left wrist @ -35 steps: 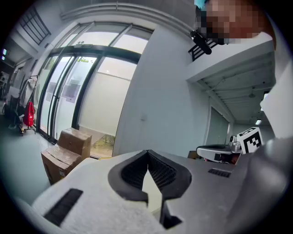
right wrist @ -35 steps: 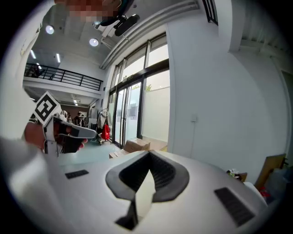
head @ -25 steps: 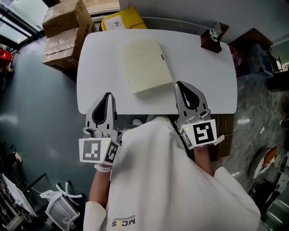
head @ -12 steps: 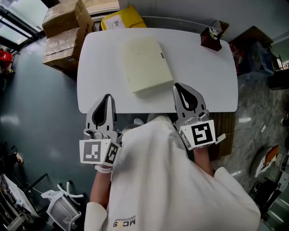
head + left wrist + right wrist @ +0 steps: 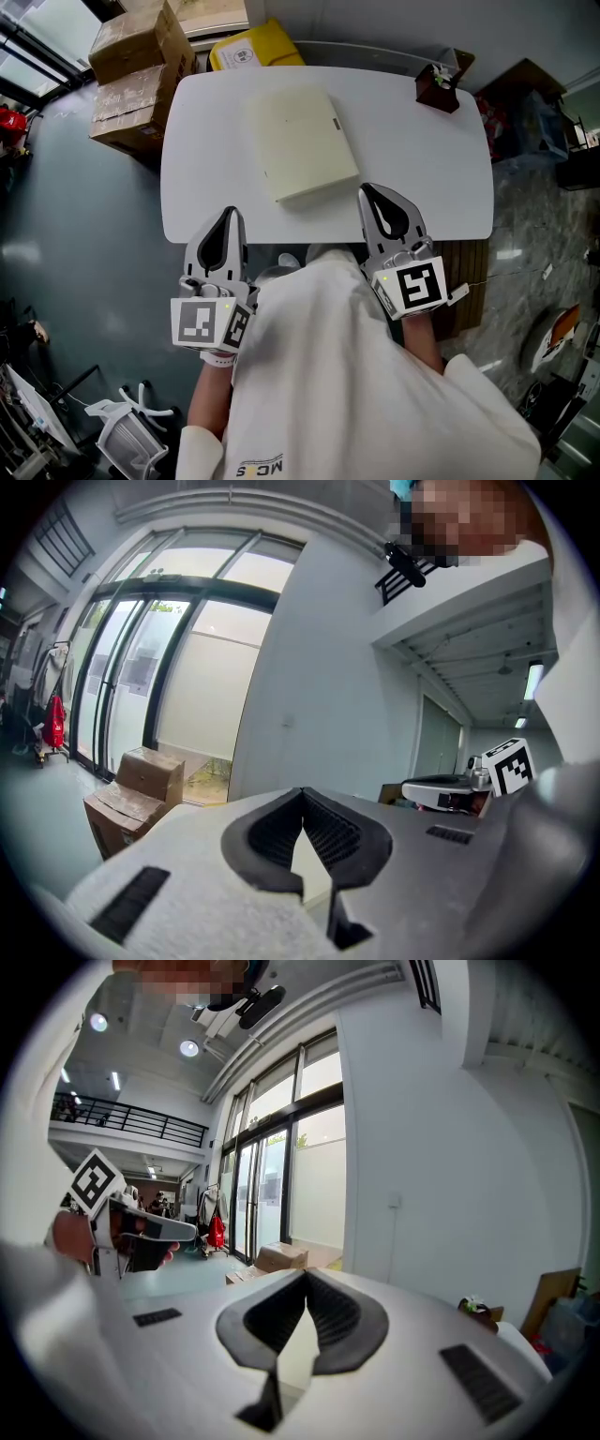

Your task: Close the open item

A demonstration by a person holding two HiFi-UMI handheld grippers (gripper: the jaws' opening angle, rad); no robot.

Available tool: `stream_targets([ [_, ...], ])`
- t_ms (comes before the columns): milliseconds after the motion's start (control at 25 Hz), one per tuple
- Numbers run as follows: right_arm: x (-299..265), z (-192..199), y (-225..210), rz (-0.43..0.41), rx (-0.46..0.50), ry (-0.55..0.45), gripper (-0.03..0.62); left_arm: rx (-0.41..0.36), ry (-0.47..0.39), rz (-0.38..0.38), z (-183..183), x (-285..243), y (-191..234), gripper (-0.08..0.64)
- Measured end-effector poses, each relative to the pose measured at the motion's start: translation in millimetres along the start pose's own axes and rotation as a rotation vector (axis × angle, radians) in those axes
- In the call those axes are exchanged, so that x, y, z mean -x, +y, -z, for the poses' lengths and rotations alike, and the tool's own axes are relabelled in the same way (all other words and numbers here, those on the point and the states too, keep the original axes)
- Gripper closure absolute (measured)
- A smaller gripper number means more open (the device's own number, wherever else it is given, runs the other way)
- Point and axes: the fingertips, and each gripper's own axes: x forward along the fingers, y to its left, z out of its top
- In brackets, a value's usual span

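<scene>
White table (image 5: 422, 169): no shift over the last second. The cream case (image 5: 300, 141) lies flat at mid-table, slightly toward the far side, cover down and flush (no gap visible, so it reads as already closed). Left gripper (image 5: 228, 214) and right gripper (image 5: 367, 190) have eased back at the near edge, both with jaws together and empty. Judgement: closing done, grippers withdrawing.

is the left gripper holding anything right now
No, the left gripper has its jaws closed tip to tip, with nothing caught between them.
</scene>
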Motion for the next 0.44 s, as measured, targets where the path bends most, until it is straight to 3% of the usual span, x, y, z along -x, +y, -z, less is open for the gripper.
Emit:
stream_targets([
  [440,-1.3,1.4,-4.4,-0.005,-0.001,0.006,0.577,-0.004,0.016,0.015,3.8,-9.2,-9.4,0.534],
])
